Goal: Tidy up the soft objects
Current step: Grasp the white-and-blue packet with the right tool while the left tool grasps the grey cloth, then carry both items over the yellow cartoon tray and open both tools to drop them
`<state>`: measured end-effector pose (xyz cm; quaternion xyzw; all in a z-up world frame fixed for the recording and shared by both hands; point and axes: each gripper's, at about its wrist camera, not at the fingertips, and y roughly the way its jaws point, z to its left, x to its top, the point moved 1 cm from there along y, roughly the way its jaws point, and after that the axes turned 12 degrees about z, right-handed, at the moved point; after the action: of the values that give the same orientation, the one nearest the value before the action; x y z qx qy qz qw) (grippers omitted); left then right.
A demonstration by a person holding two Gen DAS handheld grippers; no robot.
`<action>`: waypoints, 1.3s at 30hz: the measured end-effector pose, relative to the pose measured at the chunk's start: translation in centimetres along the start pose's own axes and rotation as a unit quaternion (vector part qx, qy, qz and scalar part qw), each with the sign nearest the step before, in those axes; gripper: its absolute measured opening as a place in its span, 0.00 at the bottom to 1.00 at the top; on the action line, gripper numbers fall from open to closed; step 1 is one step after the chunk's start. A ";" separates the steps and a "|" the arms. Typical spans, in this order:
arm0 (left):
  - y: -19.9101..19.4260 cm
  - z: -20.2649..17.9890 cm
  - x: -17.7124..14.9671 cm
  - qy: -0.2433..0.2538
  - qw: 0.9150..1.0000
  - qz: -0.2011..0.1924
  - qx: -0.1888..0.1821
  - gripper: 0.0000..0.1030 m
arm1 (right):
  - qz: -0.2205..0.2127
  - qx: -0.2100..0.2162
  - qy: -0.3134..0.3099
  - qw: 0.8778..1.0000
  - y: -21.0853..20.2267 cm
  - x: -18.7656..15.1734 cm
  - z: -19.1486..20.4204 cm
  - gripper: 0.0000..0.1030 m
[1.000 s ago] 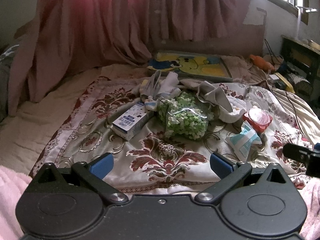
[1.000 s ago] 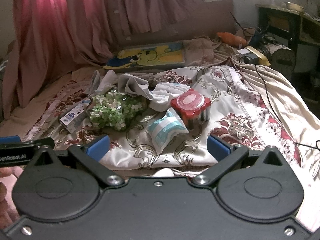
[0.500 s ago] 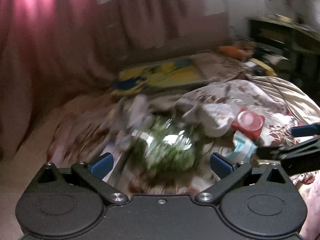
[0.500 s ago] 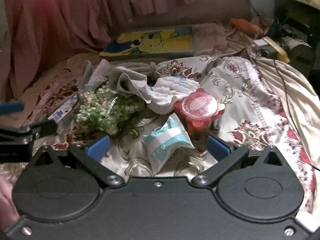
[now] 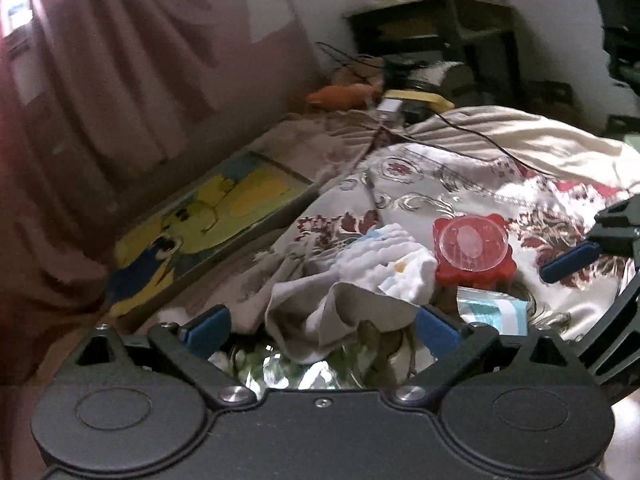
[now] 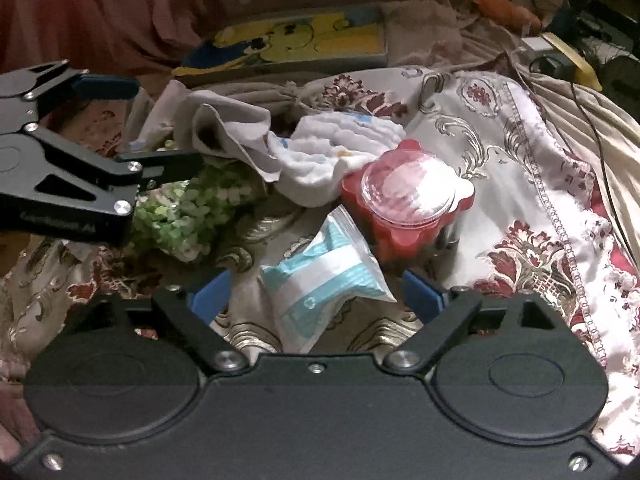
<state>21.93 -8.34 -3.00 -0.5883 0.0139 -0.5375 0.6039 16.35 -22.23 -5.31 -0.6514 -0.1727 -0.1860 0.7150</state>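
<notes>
Both grippers stand with fingers apart over the patterned bedspread (image 6: 500, 152). The right gripper (image 6: 316, 292) frames a teal-white packet (image 6: 324, 276); the left gripper (image 5: 320, 328) frames a grey cloth (image 5: 332, 312) above a bag of green pieces (image 6: 188, 212) (partly hidden). Behind lie a white folded cloth (image 6: 340, 148), touching a red container (image 6: 408, 200), then a cartoon board (image 6: 296, 40) at the far edge.

The left gripper (image 5: 322, 330) has a matte black body with two round raised discs, silver screws at the arm pivots and blue pads (image 5: 208, 328) on its fingers; the right gripper (image 6: 316, 294) is built alike; faint lettering marks the left gripper's side in the right view
</notes>
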 end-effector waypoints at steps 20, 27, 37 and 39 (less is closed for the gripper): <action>4.5 -0.3 0.7 0.035 0.998 0.057 -0.007 0.23 | 0.049 -0.016 -0.010 0.999 4.3 0.8 0.5 0.50; 3.9 -0.4 0.9 0.012 0.998 0.058 -0.008 0.07 | 0.047 -0.010 -0.014 0.999 4.0 0.3 0.6 0.39; -0.4 0.8 1.6 -0.043 0.999 0.020 -0.008 0.06 | -0.033 0.037 -0.011 0.999 -0.1 0.7 0.4 0.36; -1.4 1.3 2.0 -0.059 0.998 0.004 -0.006 0.06 | -0.062 0.044 -0.019 0.997 -1.3 1.2 0.5 0.36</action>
<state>22.77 -8.37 -0.34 -0.6227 -0.0163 -0.4992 0.6023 16.74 -21.87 -3.60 -0.6107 -0.2340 -0.2101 0.7267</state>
